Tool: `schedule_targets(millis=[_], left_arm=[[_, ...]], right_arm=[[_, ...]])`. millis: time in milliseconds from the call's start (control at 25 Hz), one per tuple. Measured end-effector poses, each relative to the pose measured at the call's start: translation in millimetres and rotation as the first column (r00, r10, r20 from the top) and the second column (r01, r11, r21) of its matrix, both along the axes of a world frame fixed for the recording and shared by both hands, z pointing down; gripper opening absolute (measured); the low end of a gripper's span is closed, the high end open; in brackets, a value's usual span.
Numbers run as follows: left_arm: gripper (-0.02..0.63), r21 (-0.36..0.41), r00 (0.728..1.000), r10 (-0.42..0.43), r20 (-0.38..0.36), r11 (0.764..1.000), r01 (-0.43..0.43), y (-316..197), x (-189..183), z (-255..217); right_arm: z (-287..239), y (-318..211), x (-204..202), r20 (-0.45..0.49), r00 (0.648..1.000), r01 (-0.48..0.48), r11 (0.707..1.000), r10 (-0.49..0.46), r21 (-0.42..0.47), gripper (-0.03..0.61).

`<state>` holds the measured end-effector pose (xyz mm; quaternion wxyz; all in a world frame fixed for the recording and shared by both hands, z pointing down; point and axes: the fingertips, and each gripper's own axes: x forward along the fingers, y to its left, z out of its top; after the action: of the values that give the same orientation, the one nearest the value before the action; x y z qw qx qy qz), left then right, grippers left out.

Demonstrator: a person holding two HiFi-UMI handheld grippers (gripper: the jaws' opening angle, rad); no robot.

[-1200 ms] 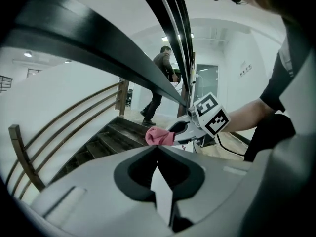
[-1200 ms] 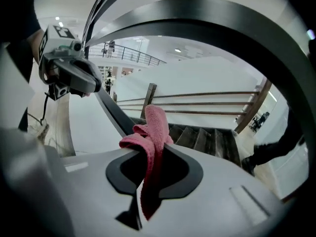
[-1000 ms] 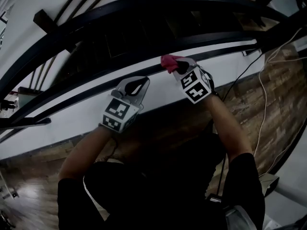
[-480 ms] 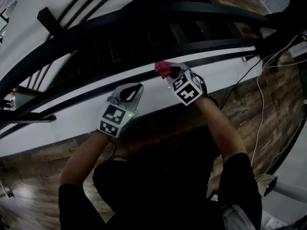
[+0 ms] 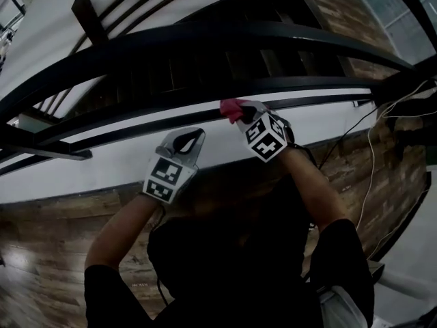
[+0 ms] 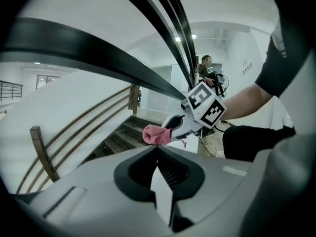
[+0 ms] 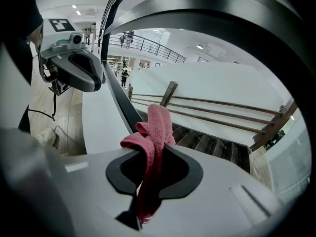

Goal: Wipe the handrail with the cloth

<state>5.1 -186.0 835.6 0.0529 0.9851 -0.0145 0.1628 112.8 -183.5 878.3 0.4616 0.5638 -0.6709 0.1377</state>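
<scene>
A pink cloth [image 5: 232,108] is bunched at the tip of my right gripper [image 5: 242,109], which is shut on it. The cloth rests against the black handrail [image 5: 136,125] that curves across the head view. In the right gripper view the cloth [image 7: 155,132] hangs out of the shut right gripper [image 7: 148,149], with the dark handrail [image 7: 121,100] just beyond it. My left gripper [image 5: 194,134] sits just left of the cloth, below the same rail, shut with nothing in it. The left gripper view shows its tips [image 6: 158,148] meeting, and the cloth [image 6: 155,135] ahead.
A wider upper rail [image 5: 205,36] arches above the one being touched, with dark stairs [image 5: 205,67] behind. A white wall band [image 5: 102,159] runs under the rail. Cables [image 5: 372,156] trail over the wooden floor at the right. A person [image 6: 205,65] stands far off.
The head view has swung, so the rails sit differently in the picture. The right gripper with the cloth has edged slightly left along the rail. The left gripper stays beside it.
</scene>
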Motion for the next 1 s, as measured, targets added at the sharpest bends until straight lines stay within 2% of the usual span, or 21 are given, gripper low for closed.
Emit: schedule_targets(millis=[440,640,720,880,1000], left_arm=[[0.000,-0.023,0.994,-0.106,0.014,0.994,0.106,-35.4,-56.7,19.0],[0.000,-0.061,0.974,-0.225,0.010,0.972,0.225,-62.0,-75.7,26.1],[0.000,-0.044,0.967,-0.253,0.002,0.966,0.253,-66.9,-81.4,24.8],[0.000,0.021,0.971,-0.240,0.009,0.971,0.240,-64.6,-98.6,26.0],[0.000,-0.003,0.960,-0.281,0.001,0.960,0.281,-67.9,-113.2,30.1]], right_arm=[[-3.7,-41.3,-76.9,0.011,0.990,0.139,0.990,-0.139,-0.007,0.049],[-4.5,-55.6,-97.6,0.030,0.984,0.174,0.985,-0.174,-0.016,0.049],[-6.2,-60.1,-108.3,0.026,0.980,0.197,0.980,-0.197,-0.012,0.049],[-4.8,-68.8,-135.2,0.048,0.972,0.229,0.973,-0.229,0.006,0.049],[-3.1,-74.3,-152.5,0.052,0.963,0.266,0.964,-0.266,0.005,0.049]])
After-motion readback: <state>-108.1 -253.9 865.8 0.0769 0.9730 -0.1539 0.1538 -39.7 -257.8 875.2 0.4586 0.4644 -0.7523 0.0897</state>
